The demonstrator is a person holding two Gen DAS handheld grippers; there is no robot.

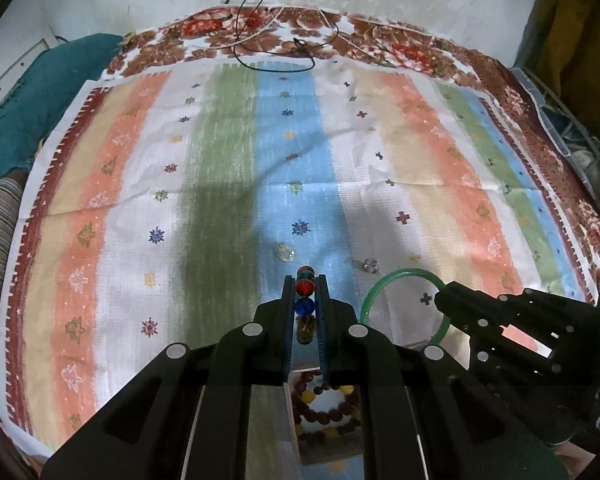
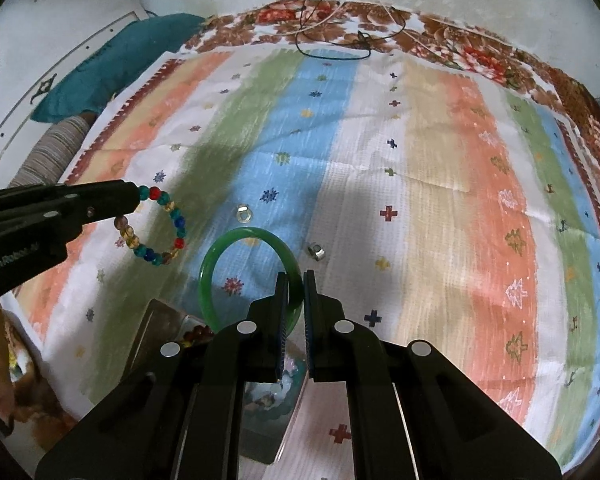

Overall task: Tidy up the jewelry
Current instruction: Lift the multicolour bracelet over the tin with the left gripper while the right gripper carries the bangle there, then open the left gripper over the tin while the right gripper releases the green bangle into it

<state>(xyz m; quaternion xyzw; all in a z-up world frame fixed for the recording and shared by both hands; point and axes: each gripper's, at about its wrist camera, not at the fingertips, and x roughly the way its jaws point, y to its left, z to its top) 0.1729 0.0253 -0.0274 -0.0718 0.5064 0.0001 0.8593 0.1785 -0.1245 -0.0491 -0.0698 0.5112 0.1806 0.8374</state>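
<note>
My left gripper (image 1: 305,280) is shut on a bracelet of coloured beads (image 1: 305,304), which hangs as a loop above the cloth; the right wrist view shows this beaded bracelet (image 2: 168,236) dangling from the left gripper (image 2: 134,196). My right gripper (image 2: 296,276) is shut on a green bangle (image 2: 236,240), lifted off the cloth; the left wrist view shows the green bangle (image 1: 384,286) held by the right gripper (image 1: 440,300). Two small silver rings (image 1: 285,252) (image 1: 369,266) lie on the cloth. A box (image 1: 328,436) below the grippers holds a brown and yellow bead bracelet (image 1: 328,412).
A striped, patterned cloth (image 1: 220,160) covers the surface over a floral sheet (image 1: 380,36). Black and white cords (image 1: 276,48) lie at the far edge by the wall. A teal cushion (image 1: 40,100) sits at the far left.
</note>
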